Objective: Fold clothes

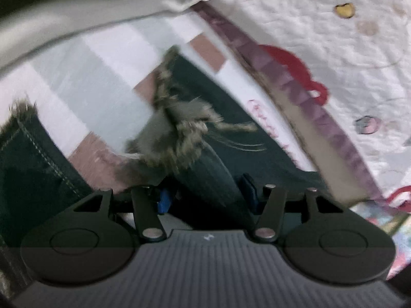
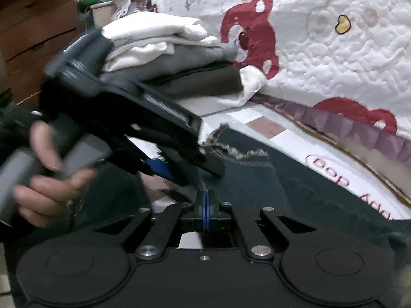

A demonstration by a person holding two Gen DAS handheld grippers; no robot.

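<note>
Dark jeans with frayed hems (image 1: 231,133) lie on the bed. In the left wrist view my left gripper (image 1: 208,195) has its blue pads apart, with a thick fold of the jeans' frayed hem (image 1: 185,138) between them. In the right wrist view my right gripper (image 2: 206,205) is shut, its blue pads pressed together on a thin edge of the jeans (image 2: 257,177). The left gripper (image 2: 185,169) shows there too, held by a hand, with its tips at the frayed hem (image 2: 239,154) just ahead of the right gripper.
A stack of folded clothes (image 2: 174,59), white, grey and dark, sits on the bed behind the jeans. A white quilt with red bears (image 2: 321,51) lies to the right. A wooden dresser (image 2: 33,25) stands at far left. The checked sheet (image 1: 90,77) shows under the jeans.
</note>
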